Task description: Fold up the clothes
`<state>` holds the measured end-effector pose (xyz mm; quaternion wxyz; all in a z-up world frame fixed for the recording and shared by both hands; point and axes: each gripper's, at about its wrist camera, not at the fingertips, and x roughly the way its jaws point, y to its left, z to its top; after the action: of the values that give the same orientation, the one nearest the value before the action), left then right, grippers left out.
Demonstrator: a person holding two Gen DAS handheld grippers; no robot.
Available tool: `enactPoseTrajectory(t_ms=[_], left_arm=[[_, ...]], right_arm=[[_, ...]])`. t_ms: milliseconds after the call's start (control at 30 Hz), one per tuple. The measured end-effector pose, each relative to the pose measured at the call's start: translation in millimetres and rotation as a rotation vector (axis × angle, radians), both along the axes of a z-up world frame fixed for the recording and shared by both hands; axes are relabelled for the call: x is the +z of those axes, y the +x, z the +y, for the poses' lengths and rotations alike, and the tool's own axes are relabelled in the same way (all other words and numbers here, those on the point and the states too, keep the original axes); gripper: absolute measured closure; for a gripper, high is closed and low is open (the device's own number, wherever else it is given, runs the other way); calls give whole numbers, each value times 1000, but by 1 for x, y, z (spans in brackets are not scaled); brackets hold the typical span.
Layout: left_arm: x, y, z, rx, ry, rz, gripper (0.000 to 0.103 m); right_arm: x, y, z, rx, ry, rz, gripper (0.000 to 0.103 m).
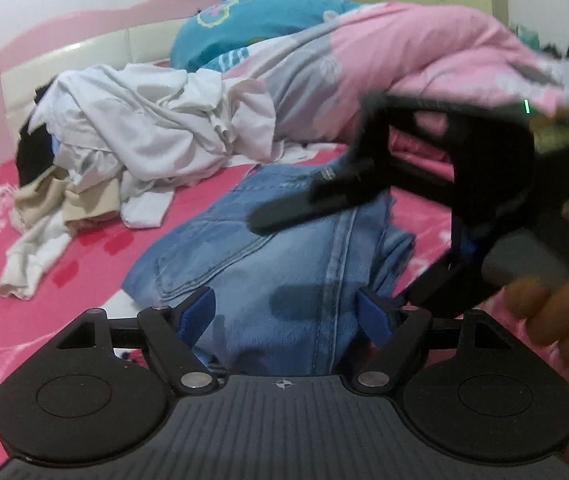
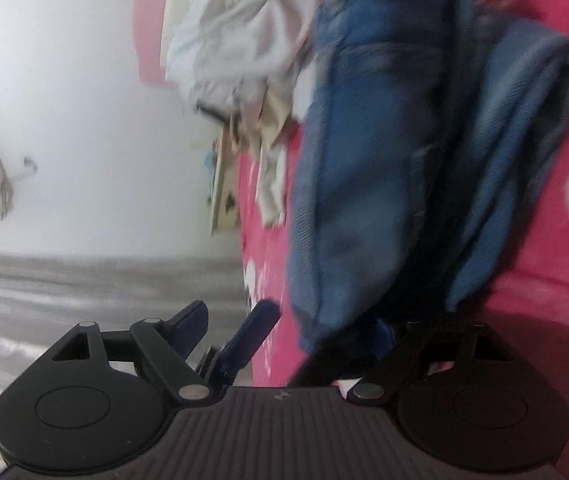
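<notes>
We held the left gripper (image 1: 286, 312) wide open over the jeans (image 1: 268, 256) | right gripper (image 1: 284, 210) blurred, grip unclear | clothes pile (image 1: 136, 132) toward bed's (image 1: 84, 272) head end

You have the blue jeans (image 1: 284, 248) lying folded in layers on the pink bed (image 1: 84, 248), seams running along their length, one edge bunched at your right. Behind them sits a crumpled heap of white and beige clothes (image 1: 136, 136), unfolded, with a dark garment (image 1: 30, 152) tucked at its left.
</notes>
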<state>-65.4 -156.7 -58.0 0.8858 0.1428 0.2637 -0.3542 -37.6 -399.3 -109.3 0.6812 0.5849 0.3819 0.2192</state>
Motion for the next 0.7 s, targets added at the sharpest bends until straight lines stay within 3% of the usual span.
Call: enactPoseTrajectory(t_ms=[100, 233, 300, 433, 500, 633, 700], left_arm=[[-5, -3, 1, -5, 21, -18, 25], [-12, -6, 1, -12, 46, -40, 25], [-15, -6, 1, -17, 52, -39, 25], [-17, -5, 4, -21, 55, -34, 25], [-16, -7, 5, -19, 60, -44, 25], [-7, -15, 6, -42, 74, -106, 25], [0, -16, 7, -52, 57, -119, 25]], right_arm=[[-9, 5, 1, 32, 93, 22, 8], [-43, -1, 2, -27, 335, 84, 1], [-60, -5, 4, -66, 453, 111, 0], [-79, -14, 3, -124, 567, 159, 0], [-69, -18, -3, -135, 497, 158, 1], [-9, -25, -29, -129, 167, 47, 3], [25, -28, -39, -126, -3, -15, 11]])
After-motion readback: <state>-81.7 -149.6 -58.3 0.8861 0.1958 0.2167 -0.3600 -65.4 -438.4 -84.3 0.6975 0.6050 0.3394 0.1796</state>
